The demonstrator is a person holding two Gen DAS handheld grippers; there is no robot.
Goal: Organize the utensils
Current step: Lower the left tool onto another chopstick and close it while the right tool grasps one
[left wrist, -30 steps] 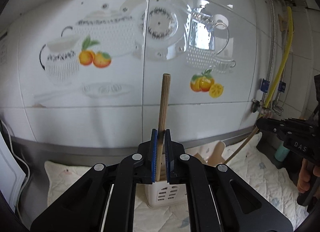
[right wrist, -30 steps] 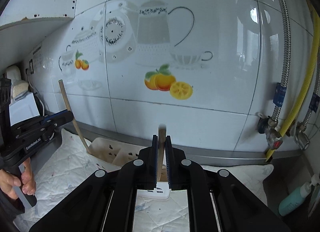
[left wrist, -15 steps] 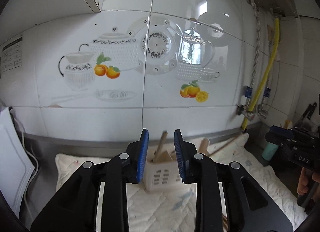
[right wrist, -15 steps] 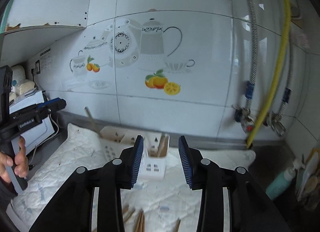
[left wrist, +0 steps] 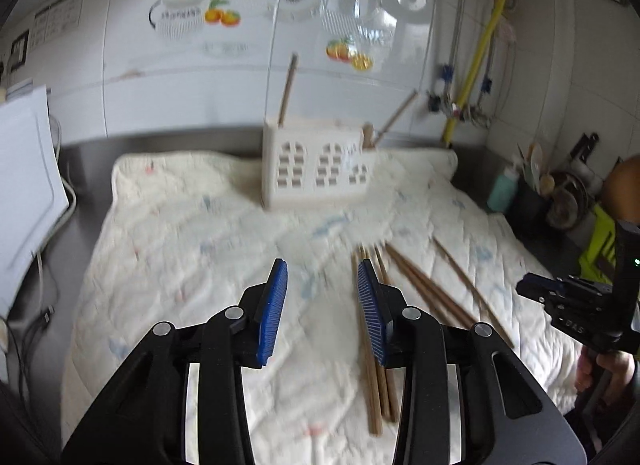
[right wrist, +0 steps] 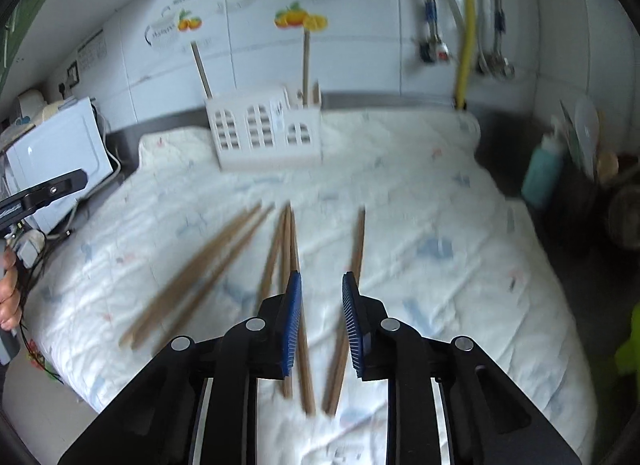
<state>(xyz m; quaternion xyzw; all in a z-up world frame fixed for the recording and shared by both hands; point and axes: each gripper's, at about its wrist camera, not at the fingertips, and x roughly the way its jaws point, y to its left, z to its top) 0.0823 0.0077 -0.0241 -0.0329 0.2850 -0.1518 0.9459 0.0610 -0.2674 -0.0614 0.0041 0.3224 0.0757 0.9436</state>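
A quilted white cloth point(right wrist: 420, 201) covers the counter, and the white slotted utensil holder point(right wrist: 264, 133) stands at its far edge by the tiled wall with two wooden chopsticks point(right wrist: 306, 65) upright in it. More loose chopsticks point(right wrist: 284, 249) lie on the cloth. The left gripper point(left wrist: 322, 297), jaws just widened, hangs open and empty; the right gripper point(right wrist: 320, 313), jaws just narrowing, grips nothing
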